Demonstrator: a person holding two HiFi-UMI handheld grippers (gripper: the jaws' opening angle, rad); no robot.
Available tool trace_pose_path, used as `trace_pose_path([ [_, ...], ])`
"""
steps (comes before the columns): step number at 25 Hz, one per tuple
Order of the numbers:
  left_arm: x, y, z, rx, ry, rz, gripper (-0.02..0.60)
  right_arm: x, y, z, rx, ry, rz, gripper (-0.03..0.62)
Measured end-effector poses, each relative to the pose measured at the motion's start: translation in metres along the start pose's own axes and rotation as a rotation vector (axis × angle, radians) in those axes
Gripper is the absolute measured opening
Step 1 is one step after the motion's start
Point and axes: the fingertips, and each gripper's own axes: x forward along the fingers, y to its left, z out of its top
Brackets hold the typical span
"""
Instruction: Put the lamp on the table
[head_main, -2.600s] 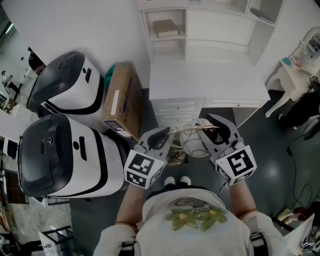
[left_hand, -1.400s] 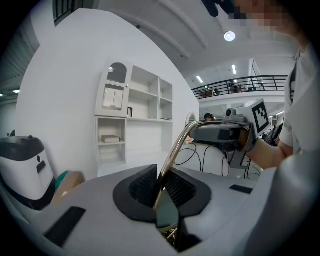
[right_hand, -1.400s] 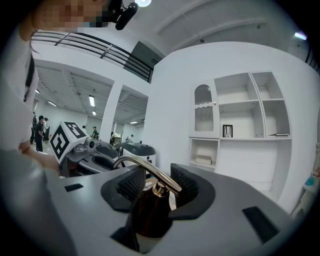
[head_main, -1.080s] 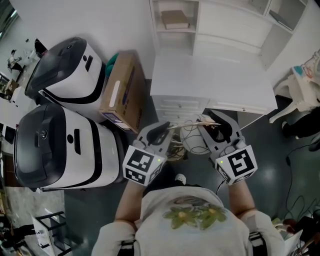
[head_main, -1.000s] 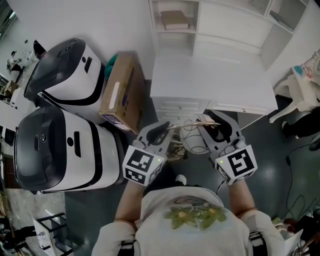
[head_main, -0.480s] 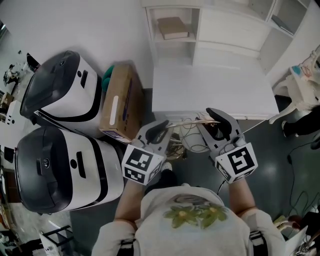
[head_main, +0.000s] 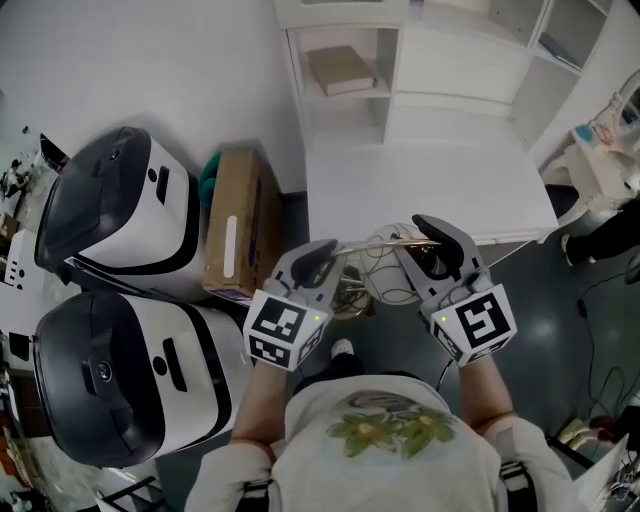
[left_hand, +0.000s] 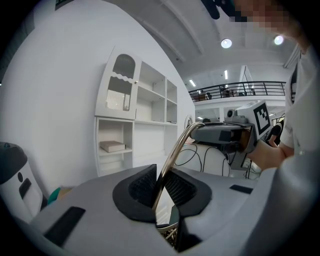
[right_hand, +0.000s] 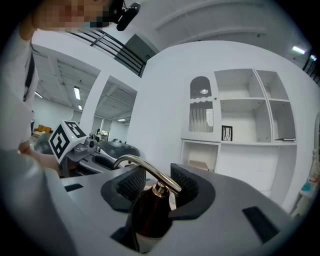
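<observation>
Now left gripper (head_main: 320, 260) and right gripper (head_main: 437, 245) jaws clamp the lamp (right_hand: 150, 212).

White table (head_main: 430, 190), book (head_main: 340, 68) on shelf (head_main: 372, 90), cardboard box (head_main: 235, 225) on grey floor (head_main: 550, 310)

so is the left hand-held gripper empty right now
No, the left hand-held gripper is shut on the thin curved brass lamp arm, which runs up from between its jaws.
</observation>
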Motion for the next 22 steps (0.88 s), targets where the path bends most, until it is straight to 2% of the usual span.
trace_pose_path([
  [12,0.011,0.020,-0.016,-0.021,0.021,-0.065,0.054,0.020,0.000,-0.017,0.020,0.046,-0.051,0.166],
  [22,0.033,0.040,-0.012,-0.028,0.022,-0.074,0.052,0.043,-0.018,-0.021,0.016,0.052,-0.048,0.167],
])
